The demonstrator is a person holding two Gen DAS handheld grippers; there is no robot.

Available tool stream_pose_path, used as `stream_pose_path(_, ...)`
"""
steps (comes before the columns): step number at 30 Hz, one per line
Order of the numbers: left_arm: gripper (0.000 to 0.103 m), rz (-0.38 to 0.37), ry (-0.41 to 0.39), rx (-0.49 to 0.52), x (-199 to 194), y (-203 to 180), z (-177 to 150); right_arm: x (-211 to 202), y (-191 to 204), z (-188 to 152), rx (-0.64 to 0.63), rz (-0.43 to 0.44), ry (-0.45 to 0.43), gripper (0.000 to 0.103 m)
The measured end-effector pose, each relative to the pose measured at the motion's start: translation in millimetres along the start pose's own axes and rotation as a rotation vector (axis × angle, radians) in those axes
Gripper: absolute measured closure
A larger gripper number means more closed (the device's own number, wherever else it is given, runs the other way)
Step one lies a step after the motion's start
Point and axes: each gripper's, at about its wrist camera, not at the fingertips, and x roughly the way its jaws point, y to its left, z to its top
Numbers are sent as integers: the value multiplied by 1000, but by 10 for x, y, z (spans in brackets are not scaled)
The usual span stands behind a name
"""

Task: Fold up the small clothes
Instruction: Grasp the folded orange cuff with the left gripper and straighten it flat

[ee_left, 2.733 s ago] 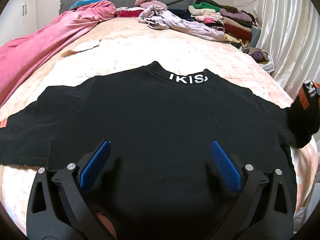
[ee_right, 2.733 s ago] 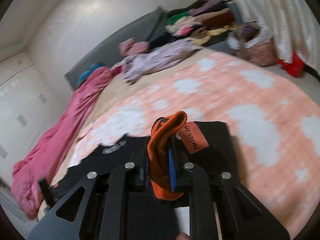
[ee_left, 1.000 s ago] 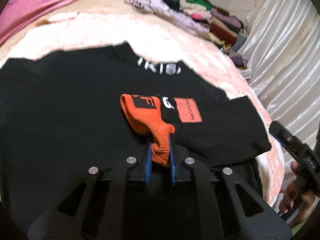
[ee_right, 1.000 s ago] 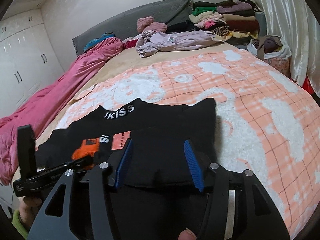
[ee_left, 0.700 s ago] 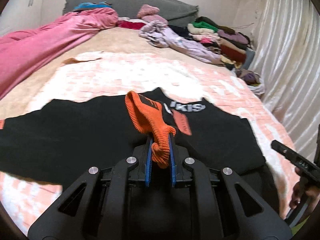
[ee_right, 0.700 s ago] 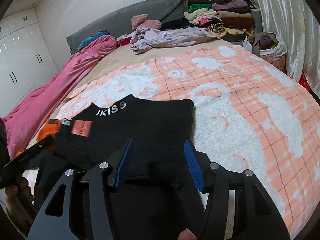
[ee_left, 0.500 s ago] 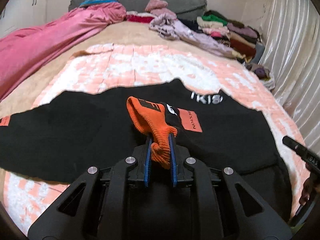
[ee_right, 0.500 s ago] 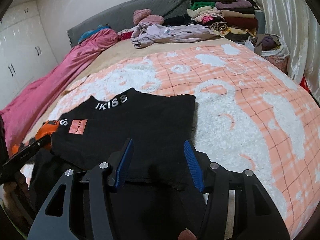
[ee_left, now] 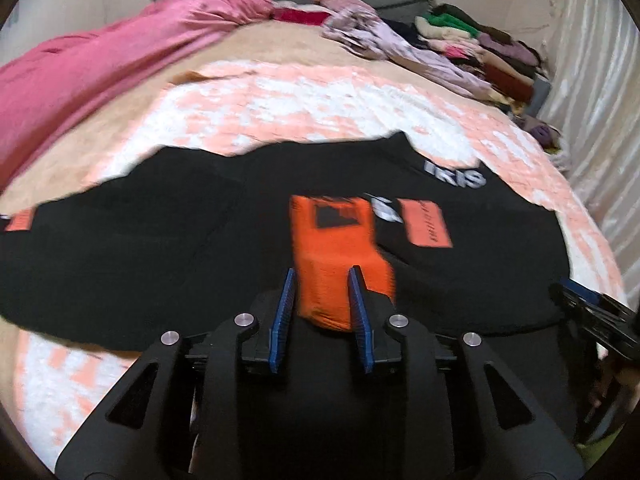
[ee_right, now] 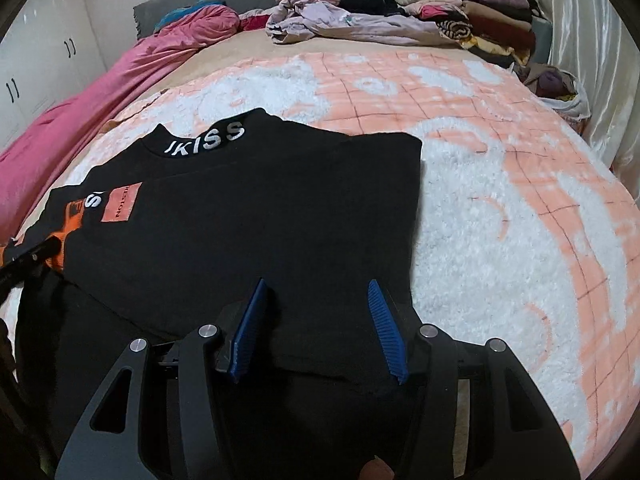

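Opening, the left gripper [ee_left: 322, 284] bracketed the ribbed orange knit cuff [ee_left: 336, 264] of the limp black sweater [ee_right: 256, 216] (best pinched at edges); the right gripper [ee_right: 316, 300] gaped empty.

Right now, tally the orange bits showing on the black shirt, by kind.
Knit cuffs: 1, the orange cuff between the opening left tool's pads
Rectangular patches: 2, sleeve patch and far-sleeve patch
Total: 3

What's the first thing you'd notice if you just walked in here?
The bright orange cuff pops out first, lying on the black shirt between the left tongs, whose jaws are opening. Next come the white collar letters and the pink quilt along the bed's left side.
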Motion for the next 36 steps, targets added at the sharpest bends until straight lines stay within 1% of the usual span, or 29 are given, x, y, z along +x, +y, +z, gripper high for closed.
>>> stream_pose_path(2,85,23,-12,-18,-25,94,30,-10,8,-5,-1,1,1,50)
stream_pose_path(4,85,16,-22,-60,-64,206,52,-25,12,-8,8,9,3,48)
stream_pose_path(7,85,6,-55,-70,-155,231,68,-122,21,-24,25,28,-14,47)
stream_pose_path(10,85,-25,-94,-40,-253,103,77,-244,21,-14,31,46,-45,47)
stream_pose_path(14,85,-65,-122,45,-302,-178,67,-348,1,45,42,45,-81,47)
stream_pose_path(16,85,-74,-117,79,-263,-274,67,-361,10,94,34,42,-92,47)
stream_pose_path(18,83,-72,-96,121,-164,-378,43,-348,29,154,21,37,-98,47)
stream_pose_path(20,83,-56,-56,163,-23,-455,0,-313,57,218,13,37,-100,47)
stream_pose_path(22,80,-38,-3,181,115,-483,-69,-254,87,280,2,31,-99,47)
stream_pose_path(24,80,-31,41,173,207,-449,-126,-169,116,351,-9,26,-91,47)
stream_pose_path(28,80,-56,46,147,161,-383,-156,4,127,462,-21,3,-83,47)
stream_pose_path(30,80,-71,51,132,164,-348,-156,123,99,508,-16,-3,-60,47)
stream_pose_path(32,80,-90,57,112,175,-314,-150,268,29,520,-1,-47,-17,47)
stream_pose_path(33,80,-102,60,98,174,-289,-145,361,-22,508,6,-46,13,47)
stream_pose_path(34,80,-108,61,92,164,-286,-143,408,-45,493,11,-38,24,47)
stream_pose_path(36,80,-116,62,84,160,-272,-144,414,-48,478,7,-36,19,47)
